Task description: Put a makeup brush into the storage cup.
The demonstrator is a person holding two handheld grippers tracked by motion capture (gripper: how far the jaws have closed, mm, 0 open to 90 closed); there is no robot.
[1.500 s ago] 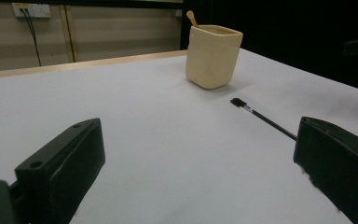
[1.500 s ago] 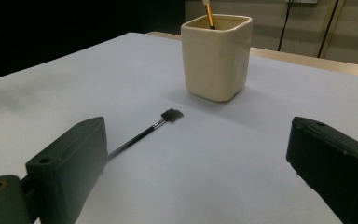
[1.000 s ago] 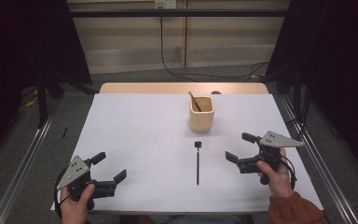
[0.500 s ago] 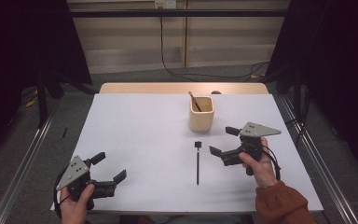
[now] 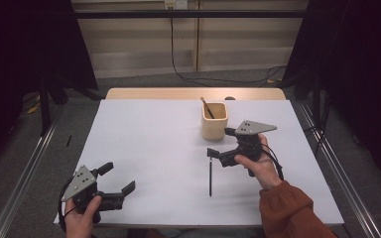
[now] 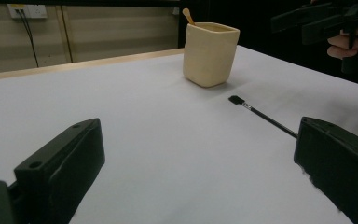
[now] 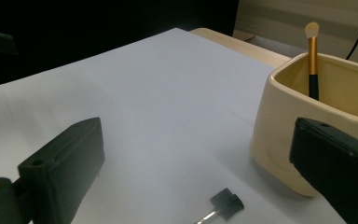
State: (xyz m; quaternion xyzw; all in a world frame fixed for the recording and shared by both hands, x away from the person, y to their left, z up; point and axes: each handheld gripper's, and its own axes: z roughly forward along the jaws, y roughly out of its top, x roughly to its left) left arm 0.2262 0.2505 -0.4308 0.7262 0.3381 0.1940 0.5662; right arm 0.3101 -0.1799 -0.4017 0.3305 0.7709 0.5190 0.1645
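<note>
While the left tool (image 5: 113, 186) rests open near the table's (image 5: 144, 134) front edge, the right tool (image 5: 217, 155), jaws spread and empty, has moved in over the thin black brush (image 5: 210, 173) lying beside the cream ceramic cup (image 5: 214, 120), likely to grasp it.

A white sheet (image 5: 154, 148) is spread over a wooden table (image 5: 144, 93). Behind it, a black cable (image 5: 178, 74) is hung from a wall socket (image 5: 175, 4). Metal rails (image 5: 25, 168) are laid along the floor.
</note>
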